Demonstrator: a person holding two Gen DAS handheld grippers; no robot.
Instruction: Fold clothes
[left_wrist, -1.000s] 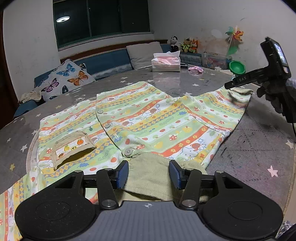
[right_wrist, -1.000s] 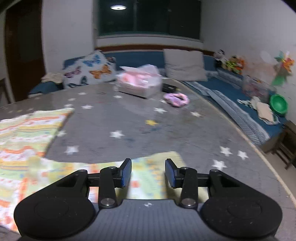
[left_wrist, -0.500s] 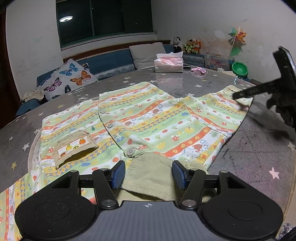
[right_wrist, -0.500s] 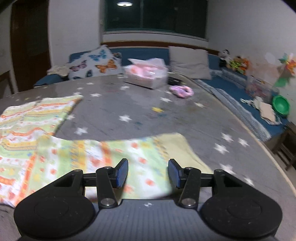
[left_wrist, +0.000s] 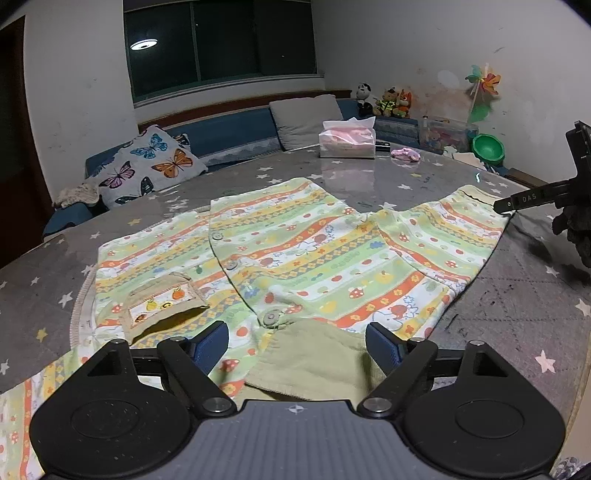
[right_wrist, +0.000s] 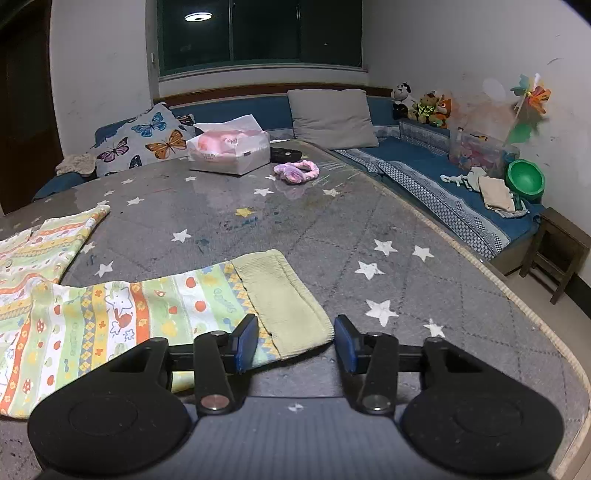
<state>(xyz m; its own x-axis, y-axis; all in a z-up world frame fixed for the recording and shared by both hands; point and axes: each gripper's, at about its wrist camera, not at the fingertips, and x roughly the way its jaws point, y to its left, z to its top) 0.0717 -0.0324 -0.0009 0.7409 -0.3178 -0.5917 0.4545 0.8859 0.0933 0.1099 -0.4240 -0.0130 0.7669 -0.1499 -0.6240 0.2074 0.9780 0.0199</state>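
white "DAS" lettering on right hand-held gripper (left_wrist: 532, 198) finger

Premises: a domestic living room, seen at night. A dark window (right_wrist: 258, 33) at 12 o'clock reflects a ceiling lamp. A blue cushioned bench sofa (right_wrist: 424, 162) runs along the far wall and down the 3 o'clock side, bearing a butterfly-print pillow (right_wrist: 144, 142) at 11 o'clock and a grey pillow (right_wrist: 332, 112). Soft toys (right_wrist: 421, 103) and a paper pinwheel (right_wrist: 532, 98) at 2 o'clock suggest a child's household. A star-patterned grey table (right_wrist: 388, 229) carries a tissue pack (right_wrist: 229, 149) and what appears to be a pink hair band (right_wrist: 295, 171).
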